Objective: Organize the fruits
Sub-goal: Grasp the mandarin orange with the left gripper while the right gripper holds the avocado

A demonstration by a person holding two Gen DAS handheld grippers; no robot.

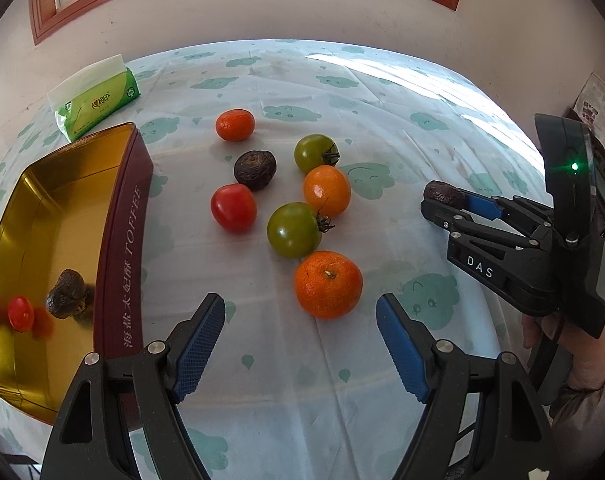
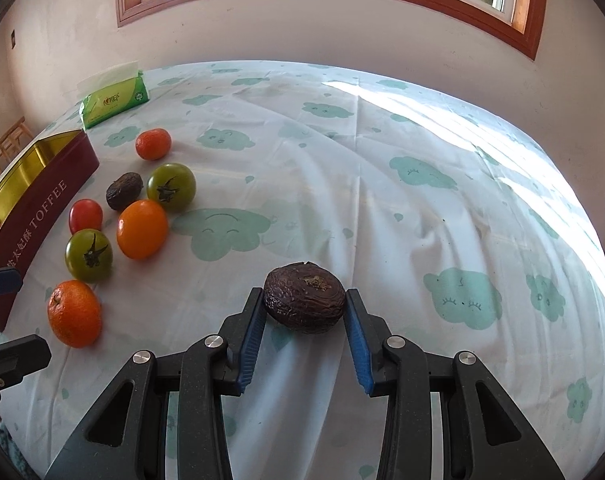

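Note:
My right gripper (image 2: 304,300) is shut on a dark wrinkled fruit (image 2: 304,303), just above the cloth; it also shows in the left wrist view (image 1: 444,193). My left gripper (image 1: 300,312) is open and empty, just short of an orange mandarin (image 1: 328,284). Beyond it lie two green tomatoes (image 1: 293,230) (image 1: 314,153), another mandarin (image 1: 326,190), a red tomato (image 1: 233,208), a second dark wrinkled fruit (image 1: 255,169) and a far mandarin (image 1: 235,124). The gold-lined toffee tin (image 1: 120,240) at left holds a dark fruit (image 1: 67,294) and a small red tomato (image 1: 21,313).
A green tissue pack (image 1: 98,102) lies behind the tin near the wall. The table wears a white cloth with green clouds (image 2: 382,200), sunlit on the right. A wooden chair (image 2: 6,140) stands beyond the table's left edge.

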